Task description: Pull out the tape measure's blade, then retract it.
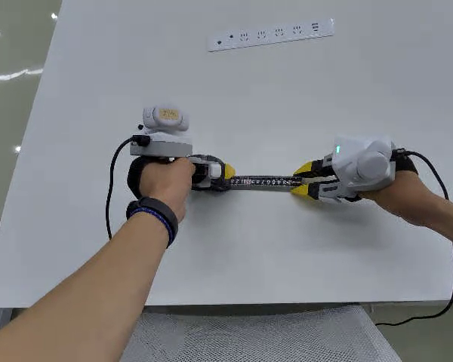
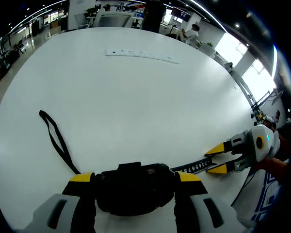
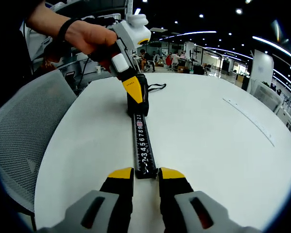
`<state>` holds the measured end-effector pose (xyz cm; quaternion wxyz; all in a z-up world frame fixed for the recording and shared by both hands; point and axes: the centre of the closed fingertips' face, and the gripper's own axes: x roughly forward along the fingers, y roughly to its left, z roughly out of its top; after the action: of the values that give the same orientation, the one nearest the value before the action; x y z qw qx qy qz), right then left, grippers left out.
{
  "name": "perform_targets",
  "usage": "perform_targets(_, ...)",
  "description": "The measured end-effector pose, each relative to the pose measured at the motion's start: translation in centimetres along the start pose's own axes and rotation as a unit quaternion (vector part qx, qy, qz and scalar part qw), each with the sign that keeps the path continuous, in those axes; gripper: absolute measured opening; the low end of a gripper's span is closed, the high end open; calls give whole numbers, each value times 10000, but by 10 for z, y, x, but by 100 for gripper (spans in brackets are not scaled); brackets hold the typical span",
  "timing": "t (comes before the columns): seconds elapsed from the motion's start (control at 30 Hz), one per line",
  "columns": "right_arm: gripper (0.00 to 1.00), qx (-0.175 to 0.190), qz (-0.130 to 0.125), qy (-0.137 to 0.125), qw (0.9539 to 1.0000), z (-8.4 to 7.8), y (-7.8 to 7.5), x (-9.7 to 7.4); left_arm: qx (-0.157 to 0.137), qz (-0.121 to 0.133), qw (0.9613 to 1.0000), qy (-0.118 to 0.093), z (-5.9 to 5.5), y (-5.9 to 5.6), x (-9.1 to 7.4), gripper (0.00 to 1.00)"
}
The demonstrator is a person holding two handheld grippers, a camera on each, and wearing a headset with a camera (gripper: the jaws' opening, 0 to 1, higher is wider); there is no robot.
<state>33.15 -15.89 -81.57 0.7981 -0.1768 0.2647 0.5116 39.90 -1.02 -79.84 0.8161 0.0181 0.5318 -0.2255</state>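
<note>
A black tape measure case (image 1: 210, 173) sits on the white table (image 1: 287, 90), and my left gripper (image 2: 135, 177) is shut on it with a yellow-tipped finger on each side. In the left gripper view the case (image 2: 135, 187) sits between the jaws, its black wrist strap (image 2: 56, 141) trailing left. The dark blade (image 1: 264, 182) with white numbers runs flat along the table to the right. My right gripper (image 1: 300, 179) is shut on the blade's end. In the right gripper view the blade (image 3: 142, 145) stretches from the jaws (image 3: 145, 174) to the case (image 3: 137, 93).
A white power strip (image 1: 270, 35) lies near the far edge of the table. A grey mesh chair (image 1: 249, 335) stands at the near edge. Black cables (image 1: 113, 181) hang from both grippers.
</note>
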Motion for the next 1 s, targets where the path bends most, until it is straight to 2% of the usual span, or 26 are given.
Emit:
perform_targets(0.1,19,207,-130,-107,9996,-3,-2,-5,120,-87,9999,44,-1,-2,0,63)
perform_targets(0.17,19,213,-167,-117,9996,-2,-2,-3,146,-145,9998,52,0,-2,1,63)
perform_targets(0.23,14,133,-83,-106,9998,-1,3,-2,138,-179,9997,96,0,0,2,64)
perform_targets(0.27,14,67,-179,-94,9998,-1,2,-2,102,-165,9997,147,-1,1,2,66)
perform_targets(0.4,14,249,-268,-156,9992,-2,1,-2,106,-253,9994,230,-4,-1,3,67)
perform_targets(0.47,14,282,-292,-162,9990,-1,2,-2,197,-277,9990,273,-5,-4,7,65)
perform_targets(0.5,13,302,-290,-165,9990,0,3,-1,254,-214,9992,234,-5,-4,8,66)
perform_targets(0.63,12,384,-336,-180,9985,0,2,-1,171,-121,9997,112,-3,-3,6,65)
perform_targets(0.83,12,339,-317,-131,9988,1,0,0,136,-11,9998,132,-3,-4,5,63)
perform_targets(0.93,12,339,-359,-141,9987,1,-4,0,16,61,10000,57,-3,-3,4,63)
perform_targets(1.0,12,345,-337,-139,9987,1,-4,1,52,82,9999,26,-4,-3,4,63)
